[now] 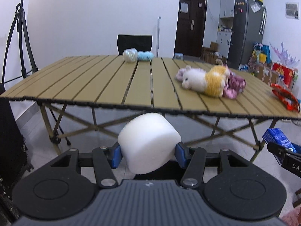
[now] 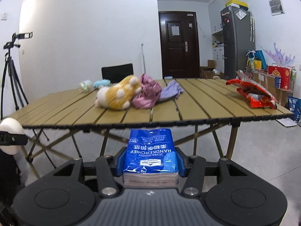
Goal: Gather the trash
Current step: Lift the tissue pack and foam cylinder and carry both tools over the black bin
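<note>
While the table (image 1: 105,79) fills the middle of the left wrist view, its near edge runs just above the left gripper (image 1: 148,153), which is held off the tabletop, in front of it and lower, with the folding legs and floor behind. The left half of the slatted top is bare; a plush toy (image 1: 205,80) lies on the right half, a red wrapper (image 1: 285,97) sits at the right edge, and two small bundles (image 1: 138,55) lie at the far edge. The foam roll (image 1: 149,145) is white, a short cylinder, tilted. The blue pads press it from both sides, jaws set wide around it.

In the right wrist view the right gripper (image 2: 150,163) likewise sits below and before the table's (image 2: 207,101) near edge. The top's front strip is bare, with the plush toy (image 2: 117,95) and pink cloth (image 2: 148,94) mid-table and the red wrapper (image 2: 254,94) to the right. The tissue pack (image 2: 150,154) is blue, glossy, printed "HANDKERCHIEF", lying flat. The jaws clamp its two long sides.
</note>
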Demonstrator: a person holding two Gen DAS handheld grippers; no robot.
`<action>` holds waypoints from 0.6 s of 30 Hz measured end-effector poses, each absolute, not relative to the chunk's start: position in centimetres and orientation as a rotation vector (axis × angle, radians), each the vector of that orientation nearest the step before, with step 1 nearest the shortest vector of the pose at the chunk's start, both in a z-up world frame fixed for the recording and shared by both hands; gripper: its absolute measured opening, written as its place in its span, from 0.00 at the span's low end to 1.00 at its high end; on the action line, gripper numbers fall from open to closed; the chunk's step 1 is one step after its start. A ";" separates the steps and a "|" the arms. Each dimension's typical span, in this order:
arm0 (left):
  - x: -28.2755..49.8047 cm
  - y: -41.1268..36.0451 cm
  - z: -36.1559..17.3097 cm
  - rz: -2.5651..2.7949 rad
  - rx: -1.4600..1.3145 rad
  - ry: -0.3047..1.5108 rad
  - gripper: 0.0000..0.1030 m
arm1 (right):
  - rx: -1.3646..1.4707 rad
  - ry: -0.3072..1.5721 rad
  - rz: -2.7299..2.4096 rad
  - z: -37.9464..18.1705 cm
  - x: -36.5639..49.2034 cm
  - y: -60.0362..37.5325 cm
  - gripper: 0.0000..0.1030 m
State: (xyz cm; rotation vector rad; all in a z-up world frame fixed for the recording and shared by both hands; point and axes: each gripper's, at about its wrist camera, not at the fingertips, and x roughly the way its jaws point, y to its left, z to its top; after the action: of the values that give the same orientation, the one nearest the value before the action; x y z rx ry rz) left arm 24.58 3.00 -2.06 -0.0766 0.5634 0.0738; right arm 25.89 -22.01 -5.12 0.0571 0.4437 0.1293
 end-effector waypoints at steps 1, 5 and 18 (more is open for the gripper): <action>24.3 3.0 -2.3 0.074 -0.073 0.571 0.54 | 0.052 0.451 0.133 -5.3 25.7 -21.9 0.49; 23.2 3.1 -3.4 0.076 -0.060 0.601 0.54 | 0.022 0.486 0.148 -6.2 24.7 -21.0 0.49; 20.6 3.4 -7.1 0.091 -0.013 0.701 0.54 | -0.043 0.602 0.180 -9.5 22.0 -19.6 0.49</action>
State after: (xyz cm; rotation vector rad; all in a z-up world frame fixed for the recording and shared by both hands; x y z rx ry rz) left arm 20.59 3.42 -7.06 -0.0127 0.7009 0.0909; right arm 21.99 -19.55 -9.51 -0.0426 0.6018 0.1800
